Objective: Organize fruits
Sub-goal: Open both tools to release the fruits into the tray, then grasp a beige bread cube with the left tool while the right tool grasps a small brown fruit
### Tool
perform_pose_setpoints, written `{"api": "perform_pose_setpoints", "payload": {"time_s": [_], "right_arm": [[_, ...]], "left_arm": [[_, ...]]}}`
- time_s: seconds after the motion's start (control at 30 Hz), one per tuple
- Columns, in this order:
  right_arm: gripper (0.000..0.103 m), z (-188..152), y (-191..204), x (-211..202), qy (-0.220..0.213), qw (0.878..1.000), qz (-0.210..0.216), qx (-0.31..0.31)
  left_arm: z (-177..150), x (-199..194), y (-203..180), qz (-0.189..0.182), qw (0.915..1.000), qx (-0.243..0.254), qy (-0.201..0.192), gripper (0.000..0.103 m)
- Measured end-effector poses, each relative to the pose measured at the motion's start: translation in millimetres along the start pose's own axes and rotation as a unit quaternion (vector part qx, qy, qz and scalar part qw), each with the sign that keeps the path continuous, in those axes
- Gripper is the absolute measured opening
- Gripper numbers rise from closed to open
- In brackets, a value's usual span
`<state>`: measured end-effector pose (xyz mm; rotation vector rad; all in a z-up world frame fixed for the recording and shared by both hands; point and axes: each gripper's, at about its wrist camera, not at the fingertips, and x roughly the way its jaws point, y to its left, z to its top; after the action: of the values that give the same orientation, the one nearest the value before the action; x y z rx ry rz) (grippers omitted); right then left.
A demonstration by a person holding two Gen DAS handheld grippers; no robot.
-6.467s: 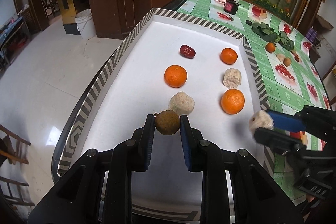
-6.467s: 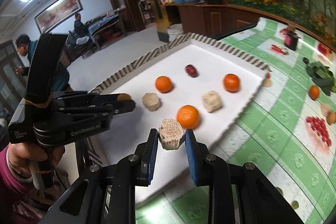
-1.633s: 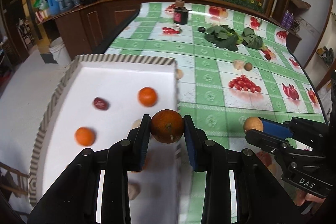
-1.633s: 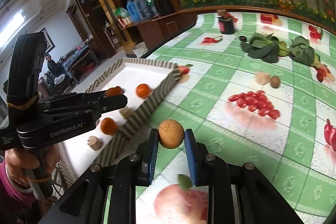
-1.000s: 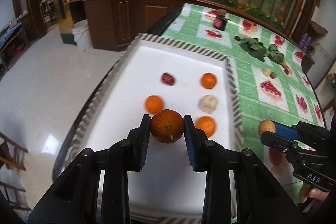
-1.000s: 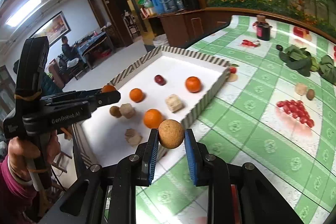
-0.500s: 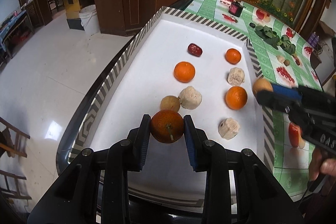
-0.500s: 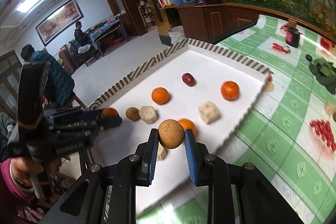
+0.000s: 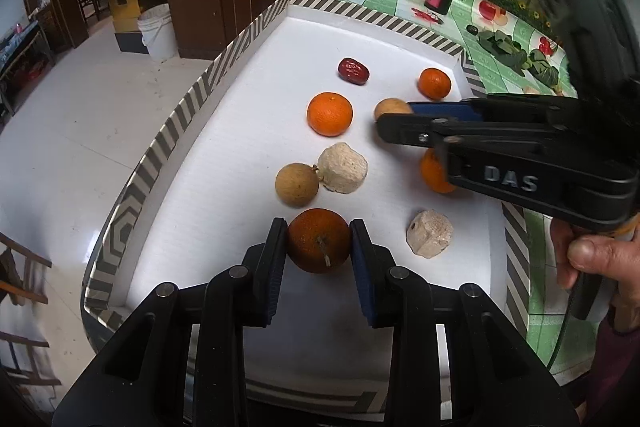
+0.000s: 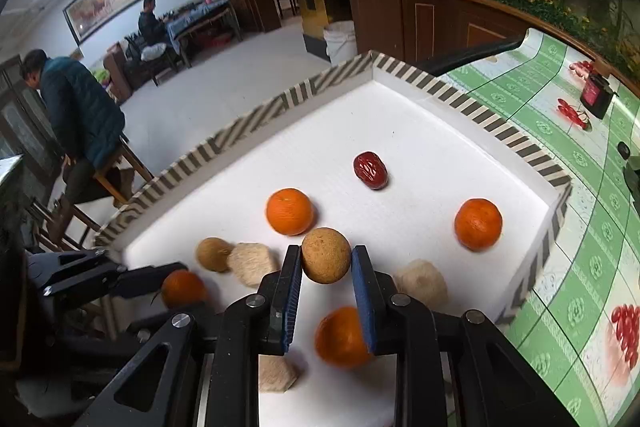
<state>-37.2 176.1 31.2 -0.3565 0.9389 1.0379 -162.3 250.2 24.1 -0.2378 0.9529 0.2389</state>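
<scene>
Right now your white tray (image 9: 256,131) with its striped rim takes up most of both views, sitting on the table's green checked cloth (image 10: 580,155), which shows past the tray's right edge. Your right gripper (image 10: 325,263) reaches in over the tray's middle, its fingers clamped on a round tan fruit (image 10: 326,255); from the left wrist you see that same gripper (image 9: 390,121) coming across from the tray's right edge. Your left gripper (image 9: 319,243) is over the tray's near edge, its fingers closed on a dark orange (image 9: 319,240) with a short stem. Resting on the tray floor are three bright oranges: one left of centre (image 9: 329,113), one toward the far right corner (image 9: 435,83), and one by the right edge (image 9: 434,173), half hidden behind the right gripper. Just beyond the dark orange lies a brown round fruit (image 9: 297,184) touching a pale rough chunk (image 9: 343,167); a second pale chunk (image 9: 430,233) sits near the right edge. Smallest, a red date (image 9: 353,70) lies toward the far edge
</scene>
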Motion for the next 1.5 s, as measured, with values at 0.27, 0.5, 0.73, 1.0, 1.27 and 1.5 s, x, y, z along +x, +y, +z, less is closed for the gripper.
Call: {"api": "perform_pose_setpoints", "payload": {"time_s": [0.27,0.5,0.73,1.0,1.27,1.5], "right_arm": [[0.025,0,-2,14,0.017,1.0,-0.01,-0.004],[0.026,-10,-13,-35,-0.039,0.999,-0.002,0.031],[0.026,-32,-23,-82,-0.076,0.995,-0.011,0.057],[0.027,-59,-56,-114,-0.099,0.99,-0.03,0.1],[0.027,-86,-93,-137,-0.116,0.981,-0.041,0.151],[0.028,-103,-111,-151,-0.124,0.976,-0.053,0.169]], "left_arm": [[1,3,-4,0.015,0.9998,0.009,-0.007,0.035],[1,-7,-3,0.02,0.9994,0.009,-0.027,0.049],[9,-28,-4,0.009,0.998,-0.003,-0.063,0.063],[8,-20,-16,0.004,0.9993,-0.002,-0.038,0.063],[14,-32,-29,-0.02,0.9982,-0.006,-0.057,0.063],[19,-31,-50,-0.031,0.998,0.016,-0.054,0.063]]}}
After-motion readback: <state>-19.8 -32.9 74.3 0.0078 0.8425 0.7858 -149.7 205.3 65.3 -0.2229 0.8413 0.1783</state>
